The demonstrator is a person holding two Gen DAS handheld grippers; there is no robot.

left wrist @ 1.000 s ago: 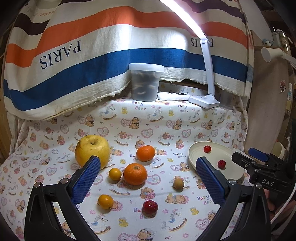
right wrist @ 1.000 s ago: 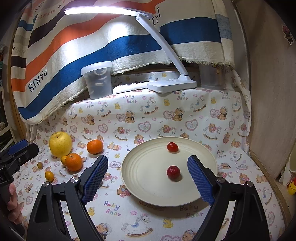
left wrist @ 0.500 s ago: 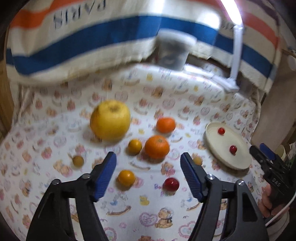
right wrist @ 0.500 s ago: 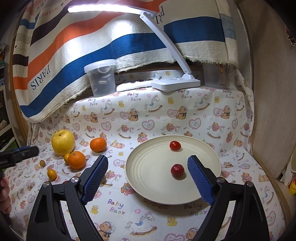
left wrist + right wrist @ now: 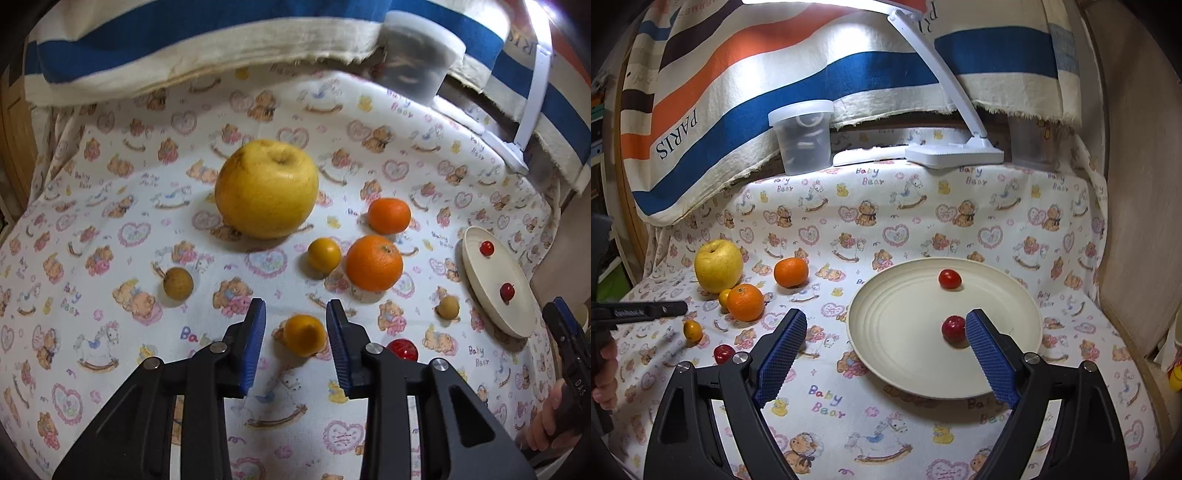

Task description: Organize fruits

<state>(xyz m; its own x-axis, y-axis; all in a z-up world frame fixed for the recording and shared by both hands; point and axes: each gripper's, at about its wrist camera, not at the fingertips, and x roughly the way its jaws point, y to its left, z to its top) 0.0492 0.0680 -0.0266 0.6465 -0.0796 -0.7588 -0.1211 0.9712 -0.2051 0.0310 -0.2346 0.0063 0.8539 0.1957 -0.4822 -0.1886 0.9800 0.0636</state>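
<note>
Early in the sorting, by the look of it: two small red fruits (image 5: 950,278) already on the cream plate (image 5: 886,354), everything else still loose on the teddy-bear cloth (image 5: 110,229). Left gripper (image 5: 295,332) pitched down over a small orange citrus (image 5: 305,334), jaws just closing and now narrow, the fruit between the blue pads (image 5: 255,343) with a slim gap on either side, so not yet gripped. Right gripper (image 5: 886,350) held wide over the near rim of the plate, nothing in it, one pad just in front of the nearer red fruit (image 5: 953,328). Left to move, judging by the spread: a big yellow apple (image 5: 266,188), two oranges (image 5: 373,263), a second small citrus (image 5: 324,254), two brown round fruits (image 5: 178,283) and a red one (image 5: 402,349) tucked just beside the left gripper's right finger. Close neighbour, that red one; likely to be nudged. Behind: a lidded plastic tub (image 5: 803,136), a white desk lamp (image 5: 955,153), a striped towel (image 5: 738,92) hanging.
</note>
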